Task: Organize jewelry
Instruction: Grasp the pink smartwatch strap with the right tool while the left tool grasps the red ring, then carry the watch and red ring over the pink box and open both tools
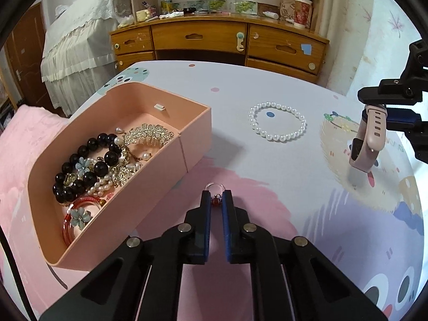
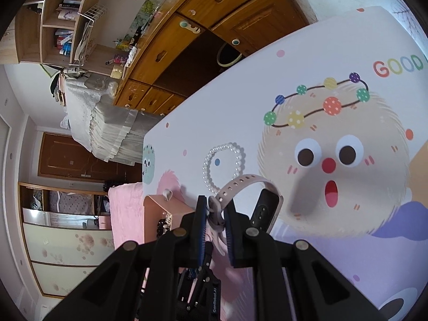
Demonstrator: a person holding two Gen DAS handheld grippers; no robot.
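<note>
While our left gripper (image 1: pixel 216 196) pinches a small clear ring (image 1: pixel 214 187) with a red charm just above the printed tabletop (image 1: pixel 267 176), our right gripper (image 2: pixel 216 208) clamps a pink rubbery watch (image 2: pixel 248 195) by its perforated strap—lifted, dangling. A white pearl bracelet (image 1: pixel 277 121) lies beside the pink box (image 1: pixel 198 133)—glossy beads inside.

"GOOD" on printed tablecloth (image 2: pixel 347 40)

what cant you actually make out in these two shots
- Ring, left wrist view: the left gripper fingers cover its lower half; the red detail is too small to identify.
- Watch, right wrist view: the strap's end is hidden between the right gripper fingers.
- Pink box, right wrist view: the gripper hides most of it.
</note>
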